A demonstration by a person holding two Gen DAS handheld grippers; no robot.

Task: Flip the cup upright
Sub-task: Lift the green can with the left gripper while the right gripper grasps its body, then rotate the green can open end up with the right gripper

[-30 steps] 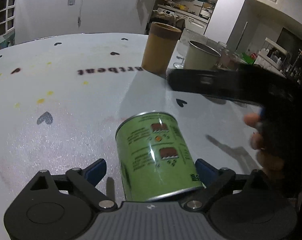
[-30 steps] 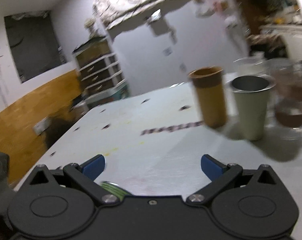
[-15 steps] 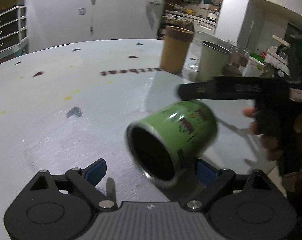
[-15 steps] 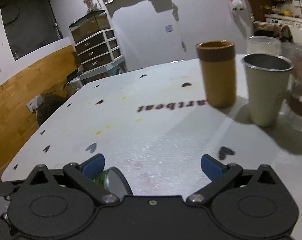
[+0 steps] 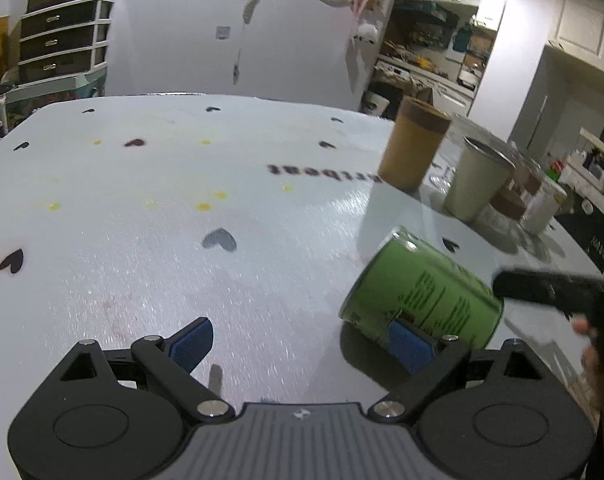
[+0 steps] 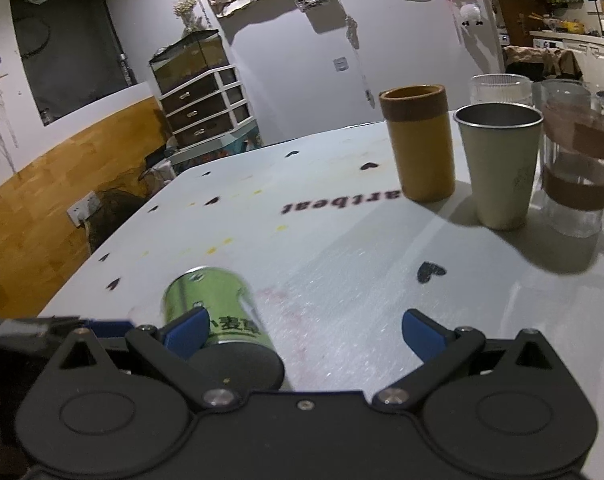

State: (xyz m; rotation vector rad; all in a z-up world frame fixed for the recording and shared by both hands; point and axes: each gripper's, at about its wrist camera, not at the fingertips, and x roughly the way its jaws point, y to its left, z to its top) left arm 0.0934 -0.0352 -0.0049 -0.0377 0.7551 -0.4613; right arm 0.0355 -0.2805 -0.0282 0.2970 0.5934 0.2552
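**Green cup down on its side, out of both grips**

Lying on its side on the white heart-printed counter [image 5: 141, 240], the green printed metal cup [image 5: 422, 300] is not upright. Half a second ago it hung tilted in the air in front of your left gripper with its dark mouth facing the camera; now it rests on the counter off to the right, behind the right blue pad of that gripper. A second ago it stood between those pads with its closed end up.

Your left gripper [image 5: 302, 338] has its fingers [image 5: 191, 340] spread wide, with bare counter between them and nothing held. Whether the right pad touches the cup, you cannot tell from this view.

Your right gripper [image 6: 306, 330] is also spread wide and holds nothing. In its view the cup [image 6: 217, 308] lies just behind the left blue pad, its dark round end toward the camera; half a second ago only a sliver of it showed there.

Further back, the tall brown cylindrical cup [image 6: 420, 144], the cream metal tumbler [image 6: 500, 168] and the clear glass with a brown band [image 6: 574, 160] stand upright near one another, as before.
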